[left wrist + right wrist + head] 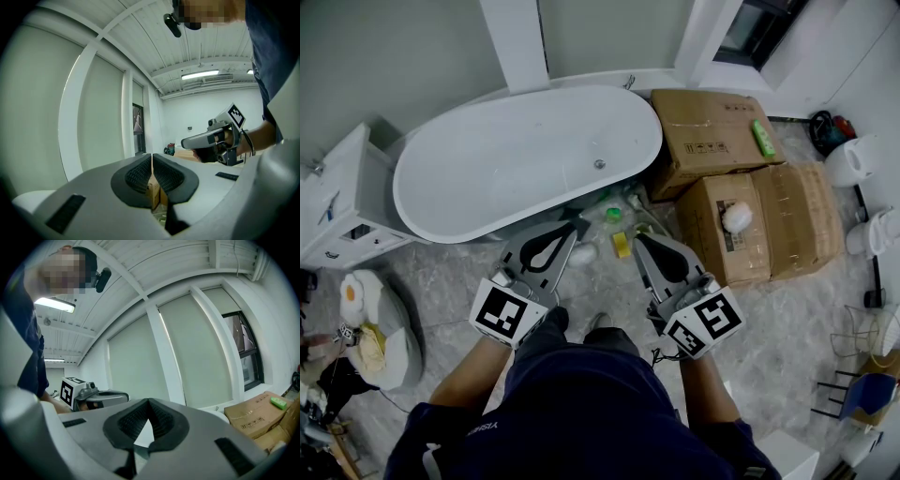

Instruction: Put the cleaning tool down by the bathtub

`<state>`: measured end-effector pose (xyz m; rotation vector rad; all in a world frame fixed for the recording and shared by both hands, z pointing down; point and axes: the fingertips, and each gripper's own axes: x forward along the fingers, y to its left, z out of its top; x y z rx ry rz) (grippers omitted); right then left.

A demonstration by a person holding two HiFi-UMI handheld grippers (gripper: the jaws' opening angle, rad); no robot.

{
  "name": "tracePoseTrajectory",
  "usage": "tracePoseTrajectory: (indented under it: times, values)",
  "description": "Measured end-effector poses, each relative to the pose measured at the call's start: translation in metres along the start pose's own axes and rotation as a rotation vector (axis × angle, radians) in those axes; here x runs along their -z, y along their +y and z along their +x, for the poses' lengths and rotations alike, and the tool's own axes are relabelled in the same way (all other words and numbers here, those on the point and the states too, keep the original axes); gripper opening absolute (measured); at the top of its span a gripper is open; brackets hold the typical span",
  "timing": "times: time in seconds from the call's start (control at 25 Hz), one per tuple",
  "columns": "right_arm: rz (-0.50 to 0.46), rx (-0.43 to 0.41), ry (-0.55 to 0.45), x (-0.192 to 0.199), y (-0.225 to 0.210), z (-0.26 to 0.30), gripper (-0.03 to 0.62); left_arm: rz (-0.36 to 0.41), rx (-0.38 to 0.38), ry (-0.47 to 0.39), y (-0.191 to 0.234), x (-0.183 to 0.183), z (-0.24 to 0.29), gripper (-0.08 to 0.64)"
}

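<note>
The white oval bathtub (441,187) stands ahead of me in the head view. On the grey floor by its near right end lie a yellow sponge-like tool (621,244), a green-capped bottle (613,214) and a white object (583,251). My left gripper (578,226) hangs above the floor just left of them, jaws shut with nothing between them. My right gripper (640,240) is just right of the sponge, shut and empty too. The left gripper view shows its pads (140,174) pressed together, with the right gripper (206,138) beyond. The right gripper view shows closed pads (161,416).
Two cardboard boxes (712,141) (769,225) stand right of the tub, one with a green item (763,138) on top. A white cabinet (337,202) is at the left, white fixtures (853,164) at the right. My legs are below the grippers.
</note>
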<state>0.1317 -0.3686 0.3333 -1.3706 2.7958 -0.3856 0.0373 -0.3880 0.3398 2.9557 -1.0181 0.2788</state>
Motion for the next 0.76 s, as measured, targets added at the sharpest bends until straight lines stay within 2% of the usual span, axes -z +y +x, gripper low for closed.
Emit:
tracePoseTrajectory:
  times: [0.76]
  values:
    - [-0.011, 0.001, 0.002, 0.0005, -0.0001, 0.005, 0.003, -0.02, -0.013, -0.006, 0.0084, 0.0016, -0.0009, 0.037]
